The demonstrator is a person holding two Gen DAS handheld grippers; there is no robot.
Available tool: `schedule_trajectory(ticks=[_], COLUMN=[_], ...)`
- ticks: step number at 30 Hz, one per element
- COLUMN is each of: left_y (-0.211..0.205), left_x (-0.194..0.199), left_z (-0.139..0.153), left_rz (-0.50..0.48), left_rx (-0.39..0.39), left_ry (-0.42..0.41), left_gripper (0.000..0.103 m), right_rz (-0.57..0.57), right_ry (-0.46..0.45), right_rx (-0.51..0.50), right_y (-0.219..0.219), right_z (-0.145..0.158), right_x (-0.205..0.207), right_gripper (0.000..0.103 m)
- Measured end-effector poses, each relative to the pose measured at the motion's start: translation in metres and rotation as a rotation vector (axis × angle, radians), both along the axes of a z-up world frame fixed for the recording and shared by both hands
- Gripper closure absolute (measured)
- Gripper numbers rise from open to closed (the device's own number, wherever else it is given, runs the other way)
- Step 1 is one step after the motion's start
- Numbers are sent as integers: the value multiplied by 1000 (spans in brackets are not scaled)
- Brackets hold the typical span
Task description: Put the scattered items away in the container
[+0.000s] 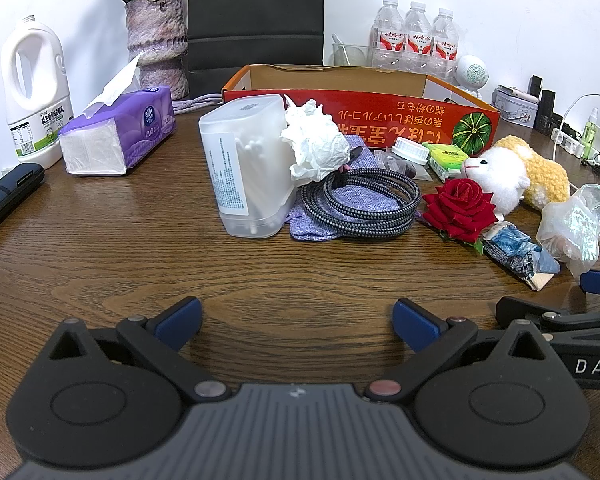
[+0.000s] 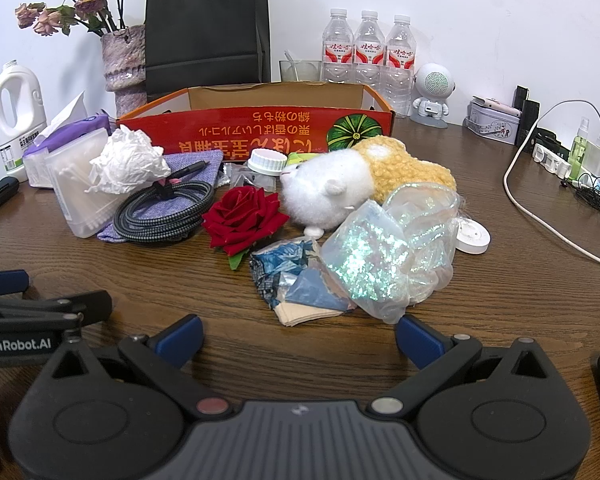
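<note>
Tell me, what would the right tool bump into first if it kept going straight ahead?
Probably the crumpled blue wrapper lying just ahead of the open right tool, with the shiny plastic bag beside it. The tool points down at the table, so it might touch bare wood first; depth is hard to judge.

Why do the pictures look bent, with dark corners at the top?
Left wrist view: a fisheye lens bows the table and darkens the top right corner; everything stays sharp under even light. Right wrist view: same bending, both top corners dark, and the iridescent plastic bag glitters with glare.
</note>
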State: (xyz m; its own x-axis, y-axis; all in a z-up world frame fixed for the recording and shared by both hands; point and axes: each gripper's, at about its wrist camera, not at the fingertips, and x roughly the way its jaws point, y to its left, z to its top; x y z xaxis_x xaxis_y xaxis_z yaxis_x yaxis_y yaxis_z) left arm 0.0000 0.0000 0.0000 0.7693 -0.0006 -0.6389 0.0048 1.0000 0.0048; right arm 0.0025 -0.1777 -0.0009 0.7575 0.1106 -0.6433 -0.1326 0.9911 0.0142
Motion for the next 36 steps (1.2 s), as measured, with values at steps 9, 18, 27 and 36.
schedule_trajectory(ticks=[9, 18, 27, 36], left_y=[0, 1, 9, 27], left_x=[0, 0, -18, 13], left_z=[0, 0, 26, 29], left_rz=[-1, 0, -66, 2], left_rx=[2, 2, 126, -43], left_ry=[1, 0, -245, -104], left_gripper=[0, 0, 0, 0], right_rz=[0, 0, 21, 49], right_ry=[0, 0, 9, -99], right_rx=[0, -2, -6, -10], right_y=[0, 0, -3, -11], right_z=[0, 0, 5, 31], right_x=[0, 0, -1, -2], right_gripper=[0, 0, 0, 0])
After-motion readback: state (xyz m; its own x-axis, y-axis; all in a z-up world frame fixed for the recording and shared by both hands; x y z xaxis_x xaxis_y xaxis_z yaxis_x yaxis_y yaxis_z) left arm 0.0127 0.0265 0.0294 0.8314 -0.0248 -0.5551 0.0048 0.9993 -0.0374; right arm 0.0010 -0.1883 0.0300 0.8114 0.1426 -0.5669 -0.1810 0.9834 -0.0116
